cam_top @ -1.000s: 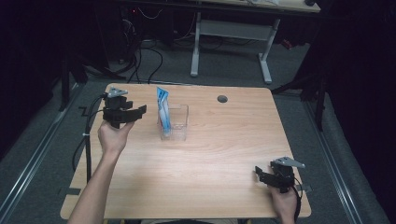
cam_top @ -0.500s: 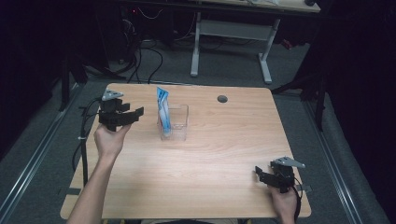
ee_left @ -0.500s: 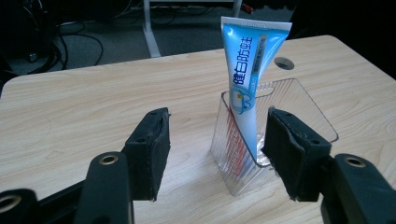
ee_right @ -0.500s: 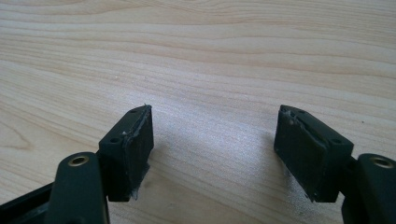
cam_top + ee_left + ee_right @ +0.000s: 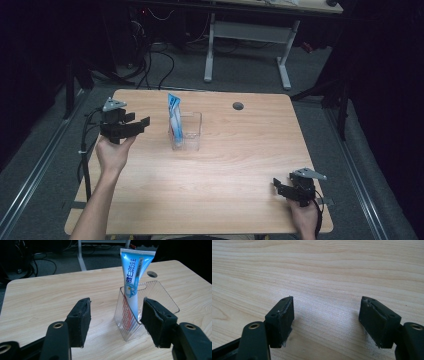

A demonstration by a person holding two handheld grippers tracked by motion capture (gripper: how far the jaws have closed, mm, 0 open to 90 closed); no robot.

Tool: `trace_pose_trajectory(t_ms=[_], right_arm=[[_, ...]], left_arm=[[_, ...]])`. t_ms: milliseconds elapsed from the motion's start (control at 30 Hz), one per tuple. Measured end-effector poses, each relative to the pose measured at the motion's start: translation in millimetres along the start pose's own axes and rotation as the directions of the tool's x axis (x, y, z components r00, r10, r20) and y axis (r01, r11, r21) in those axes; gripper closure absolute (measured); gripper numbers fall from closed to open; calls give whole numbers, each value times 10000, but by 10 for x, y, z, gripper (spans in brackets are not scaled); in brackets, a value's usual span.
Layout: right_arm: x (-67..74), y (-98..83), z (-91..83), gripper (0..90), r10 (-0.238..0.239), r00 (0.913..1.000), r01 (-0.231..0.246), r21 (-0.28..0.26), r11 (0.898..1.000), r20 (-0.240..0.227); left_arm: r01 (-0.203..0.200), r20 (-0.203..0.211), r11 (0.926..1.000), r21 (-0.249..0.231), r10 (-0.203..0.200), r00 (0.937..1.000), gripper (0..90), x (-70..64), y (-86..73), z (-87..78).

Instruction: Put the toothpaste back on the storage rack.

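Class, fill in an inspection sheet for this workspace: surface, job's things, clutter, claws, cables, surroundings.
Surface: wooden table, with a round cable hole.
Job's things: blue toothpaste tube standing tilted in a clear ribbed plastic holder.
Clutter: nothing seen.
Claws: left claw open, apart from the holder and pointing at it; right claw open, low over the table's near right corner.
Cables: one trails from the left claw.
Surroundings: dark room, white desk frame, floor cables.

The toothpaste tube's (image 5: pixel 132 282) lower end blurs behind the ribbed wall of the clear holder (image 5: pixel 150 305). In the left gripper view, the right jaw of the left tool (image 5: pixel 113 322) covers the holder's near corner, and the bench (image 5: pixel 50 297) is cut off at the picture's sides.
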State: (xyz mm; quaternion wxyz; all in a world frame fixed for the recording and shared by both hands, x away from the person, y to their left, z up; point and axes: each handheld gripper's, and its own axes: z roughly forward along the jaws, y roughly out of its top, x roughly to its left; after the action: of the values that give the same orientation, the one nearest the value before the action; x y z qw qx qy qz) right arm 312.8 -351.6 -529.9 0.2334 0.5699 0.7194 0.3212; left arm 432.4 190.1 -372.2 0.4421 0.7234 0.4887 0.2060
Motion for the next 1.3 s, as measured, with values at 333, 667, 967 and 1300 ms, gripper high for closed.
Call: trace_pose_trajectory(t_ms=[333, 667, 967, 1300], right_arm=[[1, 1, -1, 284, 1, 10000, -1, 20, 10000, 5], [2, 0, 0, 284, -1, 10000, 1, 3, 10000, 9], [3, 0, 0, 284, -2, 10000, 2, 6, 10000, 13], [4, 1, 2, 285, -25, 10000, 25, -5, 10000, 20]], left_arm=[[106, -79, 9999, 13, -105, 9999, 408, 51, -95, -71], [204, -164, 9998, -4, -204, 9997, 408, 79, -191, -136], [256, -273, 9996, -117, -259, 9993, 412, 86, -307, -178], [493, -281, 9987, -128, -496, 9984, 413, 122, -436, -217]])
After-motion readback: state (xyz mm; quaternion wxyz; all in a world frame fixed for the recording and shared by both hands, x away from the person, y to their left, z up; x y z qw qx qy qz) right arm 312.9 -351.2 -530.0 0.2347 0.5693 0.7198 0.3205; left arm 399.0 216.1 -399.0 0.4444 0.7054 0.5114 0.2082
